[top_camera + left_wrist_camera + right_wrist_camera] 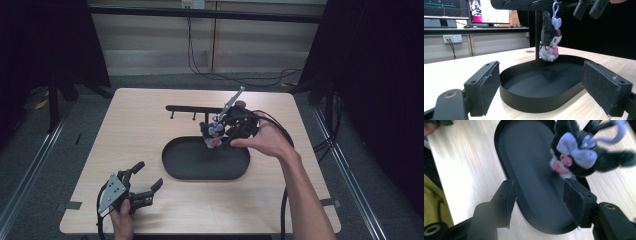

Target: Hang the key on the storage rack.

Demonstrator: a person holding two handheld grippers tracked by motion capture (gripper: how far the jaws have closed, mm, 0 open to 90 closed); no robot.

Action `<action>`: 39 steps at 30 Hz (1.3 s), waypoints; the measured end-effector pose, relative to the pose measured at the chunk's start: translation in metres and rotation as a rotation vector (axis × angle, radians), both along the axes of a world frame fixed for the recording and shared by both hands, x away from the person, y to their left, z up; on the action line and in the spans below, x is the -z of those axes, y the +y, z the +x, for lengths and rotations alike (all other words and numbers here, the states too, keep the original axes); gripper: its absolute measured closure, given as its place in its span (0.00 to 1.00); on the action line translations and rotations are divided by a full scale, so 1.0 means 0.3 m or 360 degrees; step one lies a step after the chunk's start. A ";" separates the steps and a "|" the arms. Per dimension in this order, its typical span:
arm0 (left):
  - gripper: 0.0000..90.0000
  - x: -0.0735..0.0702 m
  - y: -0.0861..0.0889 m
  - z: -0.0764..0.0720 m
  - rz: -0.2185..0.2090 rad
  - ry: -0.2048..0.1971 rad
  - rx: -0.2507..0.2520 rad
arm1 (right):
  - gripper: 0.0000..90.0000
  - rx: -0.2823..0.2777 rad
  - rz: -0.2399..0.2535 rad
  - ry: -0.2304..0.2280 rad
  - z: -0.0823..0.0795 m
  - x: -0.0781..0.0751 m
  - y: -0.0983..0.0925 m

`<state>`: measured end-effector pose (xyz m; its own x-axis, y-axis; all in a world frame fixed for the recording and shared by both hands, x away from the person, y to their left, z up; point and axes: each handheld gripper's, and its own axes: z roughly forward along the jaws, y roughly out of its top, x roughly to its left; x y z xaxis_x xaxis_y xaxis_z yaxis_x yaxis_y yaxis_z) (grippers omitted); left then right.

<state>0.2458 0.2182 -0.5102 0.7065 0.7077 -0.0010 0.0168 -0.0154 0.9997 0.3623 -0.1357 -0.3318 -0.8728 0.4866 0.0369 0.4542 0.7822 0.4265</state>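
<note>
Looking down from the high view, we see a pale wooden table (150, 125) with a black oval tray (175, 167) near its middle and a black stand rising from it, its crossbar (192, 108) running along the far side. Hanging from that bar is a small plush keychain (214, 135), dark grey and white with a pink mouth and a pale bow; in the left gripper view the plush keychain (549, 42) dangles by its pale loop just above the far end of the tray (536, 100), beside the stand's upright post (538, 37). We have the right gripper (235, 127) held right up against the toy by the right hand (265, 140), above the tray's far rim. In the right gripper view its jaws stand apart with nothing between them, and the plush keychain (579, 157) sits just past them, blurred, over the tray (529, 170). Down at the near left corner, the left gripper (145, 177) rests low over the table in the left hand (122, 220), well apart from the tray; its jaws gape wide, and we see the tray through the gap in the left gripper view.
</note>
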 end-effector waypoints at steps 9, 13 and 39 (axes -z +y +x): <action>0.17 0.000 0.000 0.000 0.0000 -0.0002 0.0000 | 0.32 0.0028 0.0252 -0.0139 -0.078 0.089 -0.037; 0.17 0.000 0.000 0.000 0.0000 -0.0001 -0.0001 | 0.21 0.0036 0.0310 -0.0159 -0.101 0.147 -0.037; 0.17 0.000 0.000 0.000 0.0001 0.0000 -0.0007 | 0.21 0.0468 0.0798 -0.0764 -0.369 0.484 -0.124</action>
